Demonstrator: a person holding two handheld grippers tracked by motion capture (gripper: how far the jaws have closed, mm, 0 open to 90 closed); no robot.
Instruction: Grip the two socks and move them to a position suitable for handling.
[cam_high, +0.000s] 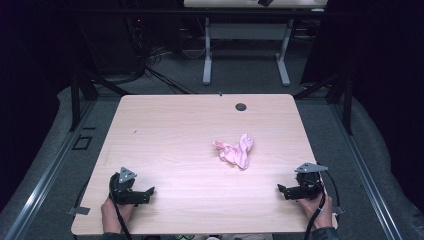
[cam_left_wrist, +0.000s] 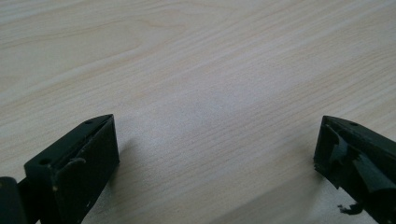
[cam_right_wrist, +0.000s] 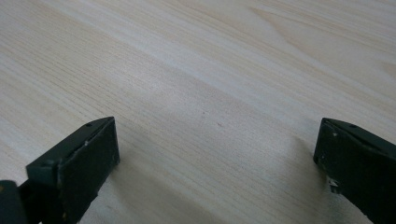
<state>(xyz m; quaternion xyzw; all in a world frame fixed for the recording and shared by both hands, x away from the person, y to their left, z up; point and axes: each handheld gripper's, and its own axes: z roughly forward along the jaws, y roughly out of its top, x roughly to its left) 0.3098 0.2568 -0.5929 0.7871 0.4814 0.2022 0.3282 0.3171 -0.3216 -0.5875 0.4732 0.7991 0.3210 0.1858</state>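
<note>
On pale wooden table (cam_high: 165, 130) (pink cloth (cam_high: 235, 151))

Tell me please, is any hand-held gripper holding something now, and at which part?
Nothing is held. The left hand-held gripper and the right hand-held gripper both stand open over bare wood; the crumpled pink striped cloth lies apart, untouched.

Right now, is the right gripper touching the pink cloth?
Apart. The high view shows bare table between the right gripper at the near edge and the pink cloth farther in.
</note>
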